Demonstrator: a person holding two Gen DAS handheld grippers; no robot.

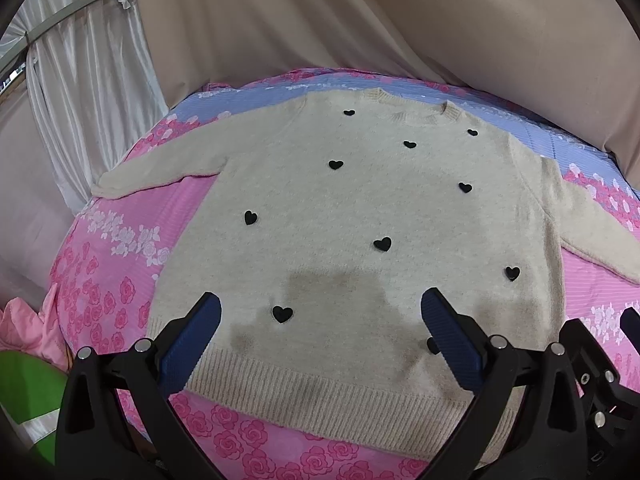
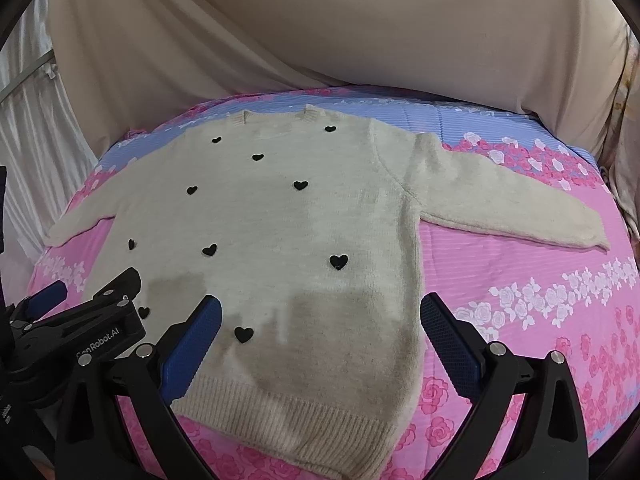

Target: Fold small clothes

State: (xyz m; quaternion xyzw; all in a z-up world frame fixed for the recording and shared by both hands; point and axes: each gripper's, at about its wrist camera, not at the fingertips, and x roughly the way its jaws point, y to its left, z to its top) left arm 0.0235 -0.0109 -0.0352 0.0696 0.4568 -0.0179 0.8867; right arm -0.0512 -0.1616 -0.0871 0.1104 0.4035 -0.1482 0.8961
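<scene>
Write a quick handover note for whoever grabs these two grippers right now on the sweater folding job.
Left gripper: open, empty, above the hem.
Right gripper: open, empty, over the lower right corner.
Cream sweater with black hearts lies flat, face up, on the pink floral bedsheet; both sleeves spread out, collar at the far side.
Done: laid out only.
Left: all folds, sleeves first probably.

Cream sweater point(image 2: 280, 220) flat on pink floral sheet point(image 2: 520, 280), right gripper point(image 2: 320, 316) jaws apart above hem

Cream sweater point(image 1: 360, 208) with black hearts point(image 1: 382, 243); pink-and-blue rose-print bedspread point(image 2: 540, 320); blue-padded black fingers point(image 1: 192, 344).
</scene>
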